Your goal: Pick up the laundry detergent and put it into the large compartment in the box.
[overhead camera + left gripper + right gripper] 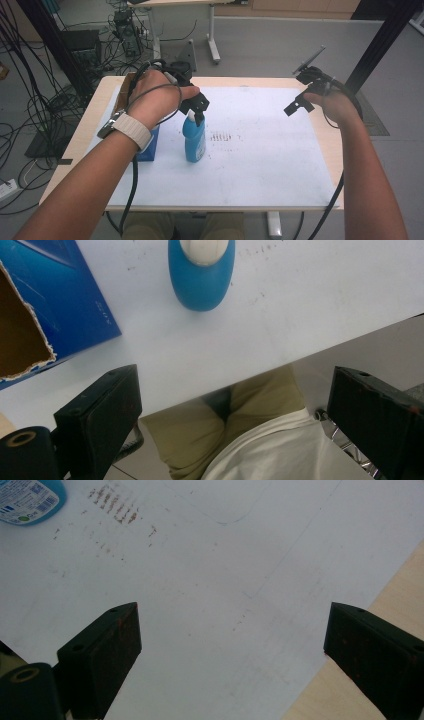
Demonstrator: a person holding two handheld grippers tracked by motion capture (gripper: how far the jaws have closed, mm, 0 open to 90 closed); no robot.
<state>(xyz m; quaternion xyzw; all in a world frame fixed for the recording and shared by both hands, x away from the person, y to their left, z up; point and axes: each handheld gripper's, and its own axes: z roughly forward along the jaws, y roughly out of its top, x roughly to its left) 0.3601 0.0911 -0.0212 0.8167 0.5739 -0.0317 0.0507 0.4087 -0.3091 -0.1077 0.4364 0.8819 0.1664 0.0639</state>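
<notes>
A blue bottle [194, 140] with a white cap stands upright on the white sheet [260, 160], left of centre. My left gripper [198, 109] hovers just above its cap, jaws open and empty. In the left gripper view the open jaws [232, 385] frame the table's near edge, and the bottle [201, 275] sits further up, seen from above. My right gripper [299, 100] hangs open over the right part of the sheet, holding nothing. Its own view has the wide-open gripper [232, 615] above bare sheet, with the bottle's labelled base [27, 495] at top left.
A blue cardboard box [70, 305] with a torn open top lies left of the bottle, partly under my left wrist [131, 131]. Brown smudges [116, 509] mark the sheet right of the bottle. The wooden table edge [390, 585] runs beside the sheet. Cables and a desk stand beyond.
</notes>
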